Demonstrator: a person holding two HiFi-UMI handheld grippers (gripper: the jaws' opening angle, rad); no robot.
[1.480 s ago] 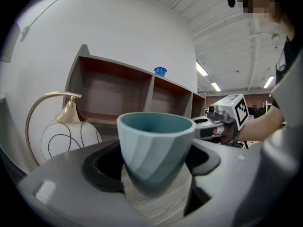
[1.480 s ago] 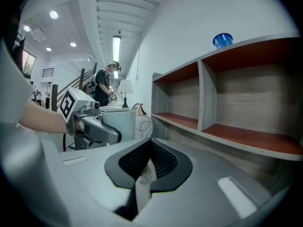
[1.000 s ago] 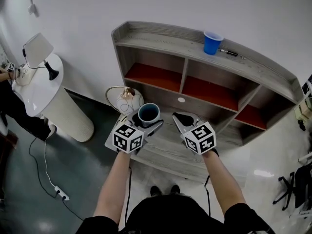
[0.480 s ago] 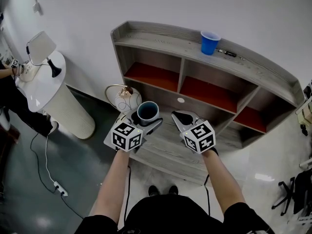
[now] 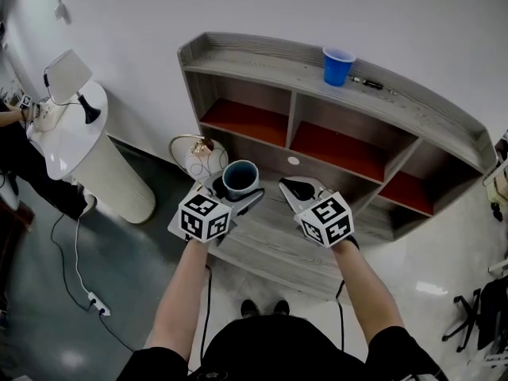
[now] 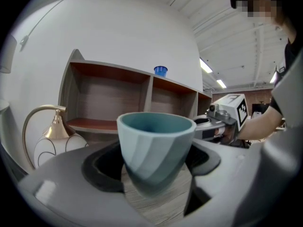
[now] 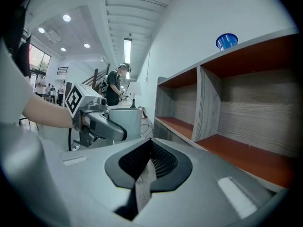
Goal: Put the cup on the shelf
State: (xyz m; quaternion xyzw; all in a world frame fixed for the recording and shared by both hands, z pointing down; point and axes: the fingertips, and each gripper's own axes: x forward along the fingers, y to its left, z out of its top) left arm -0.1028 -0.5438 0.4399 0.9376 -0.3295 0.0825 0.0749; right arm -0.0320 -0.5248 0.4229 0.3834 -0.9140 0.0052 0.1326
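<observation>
Head view: only the rim and dark teal inside of the cup [image 5: 240, 178], seen from above. Left gripper view: its side too, pale blue-grey with slanting facets, narrowing toward the base. Upright, clamped low on both sides by the wide-set jaws of the left gripper [image 6: 154, 163], over the near bottom board of the shelf [image 5: 254, 55]. Right gripper view: right gripper [image 7: 150, 144] closed tip to tip, empty, just right of the cup. Far on the shelf top, a blue plastic cup [image 5: 338, 66].

Light: I see bright, even light from ceiling strips [image 7: 128, 45].
Glare: white patch on the floor [image 5: 434, 287].
Edges: fisheye bending and dark corners in both gripper views.
Focus: the nearest foreground looks soft to me.
</observation>
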